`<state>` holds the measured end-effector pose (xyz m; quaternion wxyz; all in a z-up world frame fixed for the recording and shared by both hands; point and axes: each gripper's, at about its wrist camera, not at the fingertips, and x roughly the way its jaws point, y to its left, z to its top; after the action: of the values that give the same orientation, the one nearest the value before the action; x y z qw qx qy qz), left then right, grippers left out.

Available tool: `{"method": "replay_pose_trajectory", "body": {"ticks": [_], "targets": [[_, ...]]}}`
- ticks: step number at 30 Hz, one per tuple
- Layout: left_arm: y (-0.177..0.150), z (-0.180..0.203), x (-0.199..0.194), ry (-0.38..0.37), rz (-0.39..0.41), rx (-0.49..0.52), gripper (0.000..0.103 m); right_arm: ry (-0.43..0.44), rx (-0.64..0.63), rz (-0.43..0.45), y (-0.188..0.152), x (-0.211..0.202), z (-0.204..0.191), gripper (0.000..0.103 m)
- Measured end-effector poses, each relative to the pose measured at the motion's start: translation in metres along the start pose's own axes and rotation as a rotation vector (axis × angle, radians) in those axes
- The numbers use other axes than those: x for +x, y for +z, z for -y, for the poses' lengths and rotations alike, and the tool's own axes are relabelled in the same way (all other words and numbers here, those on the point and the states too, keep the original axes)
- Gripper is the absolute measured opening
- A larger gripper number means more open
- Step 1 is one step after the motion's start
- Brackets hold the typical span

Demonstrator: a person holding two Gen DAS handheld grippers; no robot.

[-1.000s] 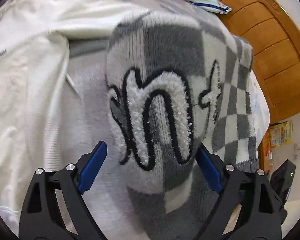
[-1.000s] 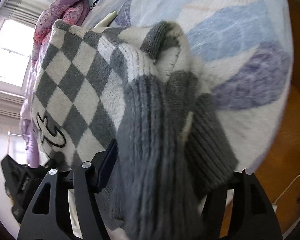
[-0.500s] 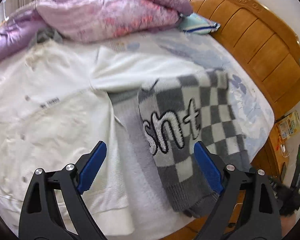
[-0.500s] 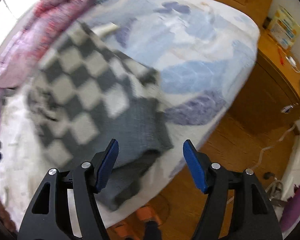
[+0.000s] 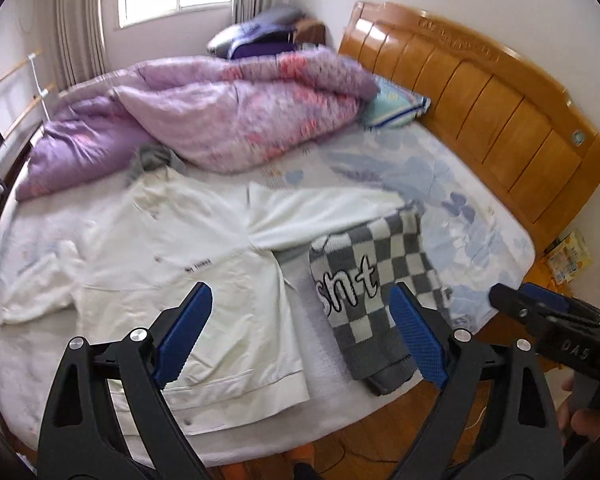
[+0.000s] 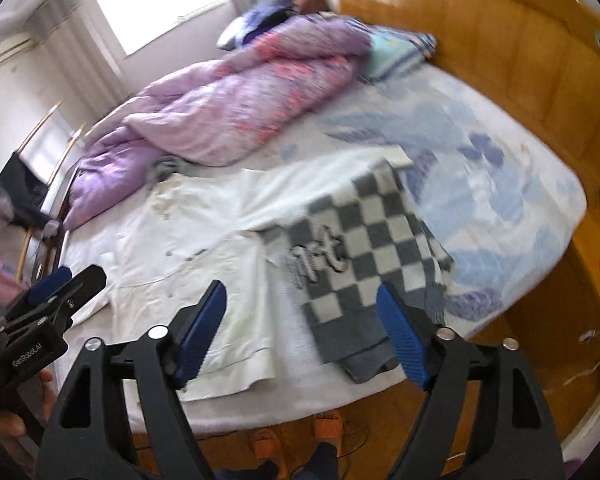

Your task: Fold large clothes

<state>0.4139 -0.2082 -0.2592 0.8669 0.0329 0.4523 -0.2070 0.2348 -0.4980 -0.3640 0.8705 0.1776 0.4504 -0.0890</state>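
Left wrist view shows our left claw [image 5: 300, 340] spread empty above the bed [image 5: 480, 216], our right claw [image 6: 300, 334] opening empty, the folded checkered sweater [image 5: 374, 280] lying below right, white jacket [image 5: 188, 264] left.

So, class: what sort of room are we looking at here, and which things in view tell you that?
Most likely a home bedroom: a bed with a wooden headboard, a bunched purple quilt and a pillow beside it.

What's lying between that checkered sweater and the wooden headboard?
Only bare floral bedsheet separates the checkered sweater from the headboard; the left wrist view shows it.
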Motion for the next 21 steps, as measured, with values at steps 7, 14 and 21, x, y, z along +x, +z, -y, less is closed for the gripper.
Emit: {"method": "replay_pose_trajectory", "body": {"ticks": [7, 14, 21], "targets": [[-0.002, -0.044, -0.108, 0.061, 0.078, -0.035, 0.092, -0.011, -0.120, 0.073, -0.010, -0.081, -0.079, 0.088], [-0.047, -0.104, -0.227, 0.079, 0.198, -0.016, 0.092, -0.005, -0.152, 0.156, -0.076, -0.162, -0.172, 0.090], [-0.086, -0.147, -0.331, 0.085, 0.252, 0.004, 0.094, 0.005, -0.191, 0.207, -0.127, -0.235, -0.250, 0.094]]}}
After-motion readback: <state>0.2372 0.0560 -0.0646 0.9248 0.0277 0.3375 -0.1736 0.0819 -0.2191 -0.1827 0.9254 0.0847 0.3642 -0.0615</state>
